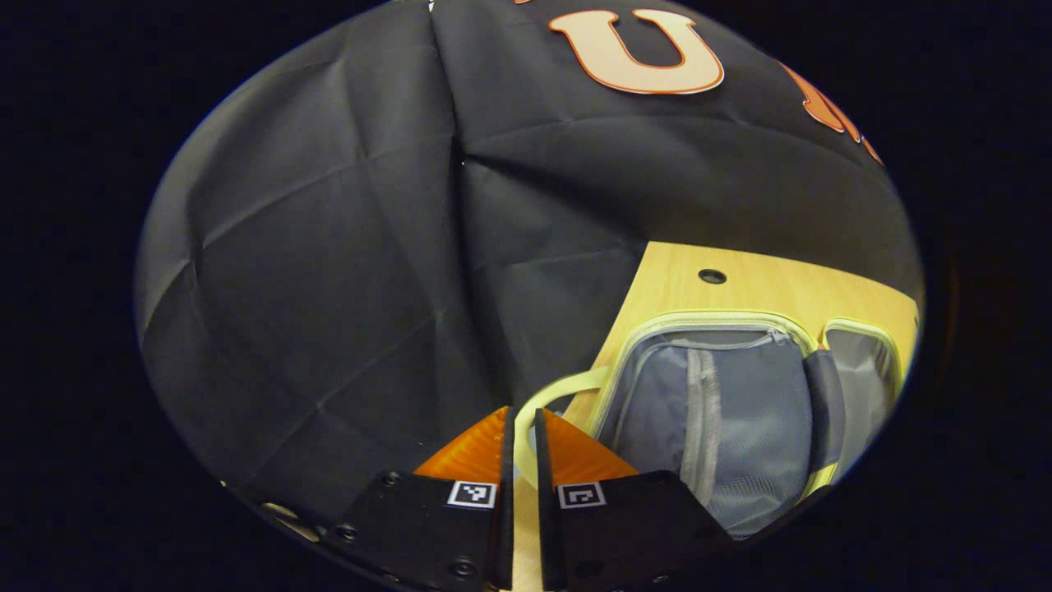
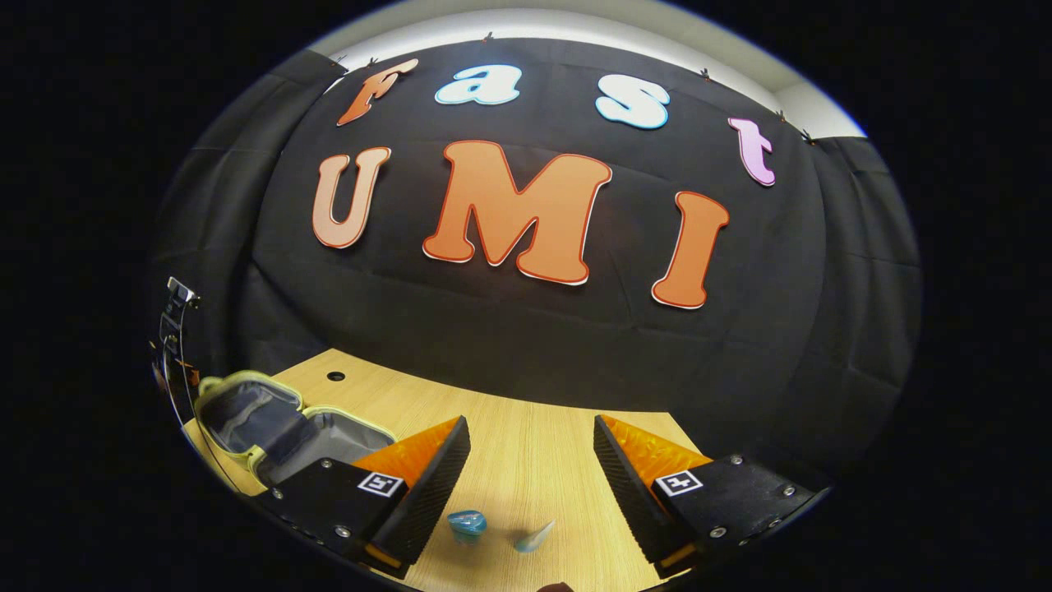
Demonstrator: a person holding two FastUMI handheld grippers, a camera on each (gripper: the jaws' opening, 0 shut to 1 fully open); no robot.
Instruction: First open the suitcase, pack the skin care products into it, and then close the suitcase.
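I am working in a staged recording booth: black cloth wall [image 2: 534, 345] hangs behind a light wooden bench [image 2: 526, 460], with a pale room wall [image 2: 575, 25] visible above the cloth.

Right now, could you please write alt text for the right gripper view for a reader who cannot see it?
The right gripper, jaws wide open, hovers over a light wooden table above two small blue skin care items. At the left lies an open grey-lined suitcase with pale yellow trim.
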